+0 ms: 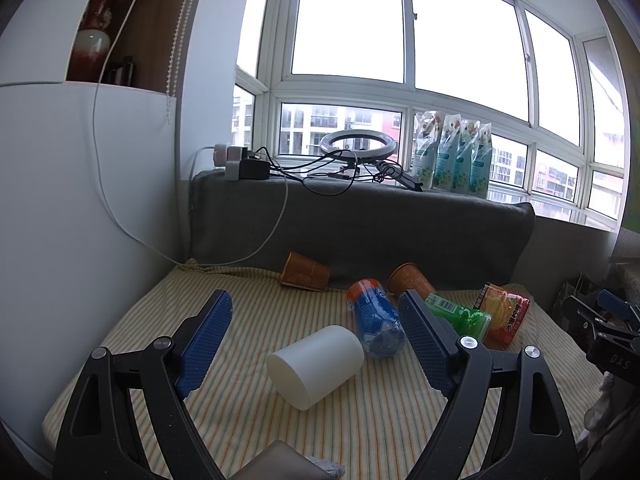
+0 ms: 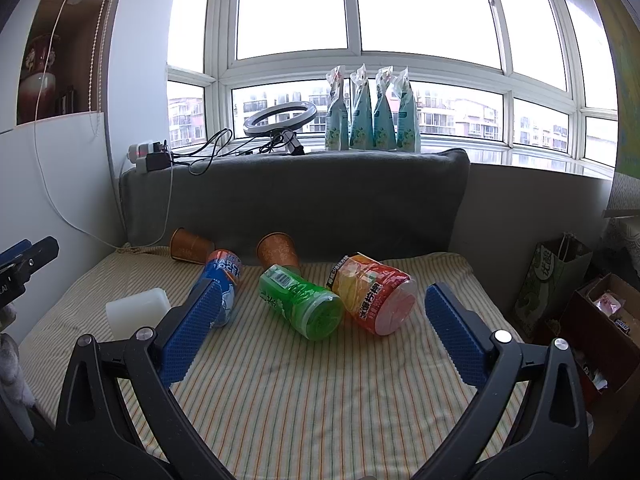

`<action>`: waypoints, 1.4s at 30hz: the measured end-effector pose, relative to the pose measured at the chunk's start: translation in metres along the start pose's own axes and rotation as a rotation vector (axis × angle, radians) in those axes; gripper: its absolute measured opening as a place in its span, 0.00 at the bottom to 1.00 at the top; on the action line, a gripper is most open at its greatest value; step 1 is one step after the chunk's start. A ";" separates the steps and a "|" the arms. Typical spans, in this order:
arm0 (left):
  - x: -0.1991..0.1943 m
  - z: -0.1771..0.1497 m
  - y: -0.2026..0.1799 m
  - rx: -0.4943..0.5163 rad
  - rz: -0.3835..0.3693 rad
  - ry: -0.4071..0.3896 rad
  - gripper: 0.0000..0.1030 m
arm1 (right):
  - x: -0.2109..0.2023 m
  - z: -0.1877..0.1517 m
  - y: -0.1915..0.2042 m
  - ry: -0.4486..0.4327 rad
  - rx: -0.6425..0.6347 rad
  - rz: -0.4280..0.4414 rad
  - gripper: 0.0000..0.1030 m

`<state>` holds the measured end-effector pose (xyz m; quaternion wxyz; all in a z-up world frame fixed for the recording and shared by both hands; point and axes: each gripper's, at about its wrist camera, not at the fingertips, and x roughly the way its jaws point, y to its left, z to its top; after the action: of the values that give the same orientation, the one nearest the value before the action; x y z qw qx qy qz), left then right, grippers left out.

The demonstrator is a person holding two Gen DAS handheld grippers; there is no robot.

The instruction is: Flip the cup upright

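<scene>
A white cup (image 1: 316, 366) lies on its side on the striped cloth (image 1: 360, 420), its closed base towards me, between the fingers of my left gripper (image 1: 316, 308). The left gripper is open and empty, just short of the cup. The white cup also shows at the left of the right wrist view (image 2: 138, 312). My right gripper (image 2: 324, 296) is open and empty, facing a green cup (image 2: 304, 300) and a red-orange cup (image 2: 372, 294), both on their sides. A blue cup (image 1: 374, 318) lies on its side too.
Two orange paper cups (image 1: 304, 272) (image 2: 278, 250) lie by a grey cushion (image 1: 360, 224) at the back. A ring light (image 1: 358, 144), cables and several refill pouches (image 2: 372, 112) sit on the sill. A bag (image 2: 548, 280) and box (image 2: 604, 320) stand right of the cloth.
</scene>
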<state>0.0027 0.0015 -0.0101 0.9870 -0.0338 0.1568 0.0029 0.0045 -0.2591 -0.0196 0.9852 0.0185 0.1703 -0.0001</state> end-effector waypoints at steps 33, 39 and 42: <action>0.013 -0.004 0.002 -0.007 -0.021 0.053 0.83 | 0.035 -0.001 0.012 0.046 -0.018 0.025 1.00; 0.019 -0.008 0.002 -0.007 -0.023 0.079 0.83 | 0.053 0.003 0.013 0.081 -0.020 0.055 1.00; 0.022 -0.010 0.003 -0.007 -0.025 0.091 0.83 | 0.066 0.008 0.012 0.106 -0.014 0.093 1.00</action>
<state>0.0207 0.0038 -0.0269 0.9788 -0.0393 0.2009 -0.0105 0.0692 -0.2469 -0.0341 0.9738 0.0195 0.2214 0.0481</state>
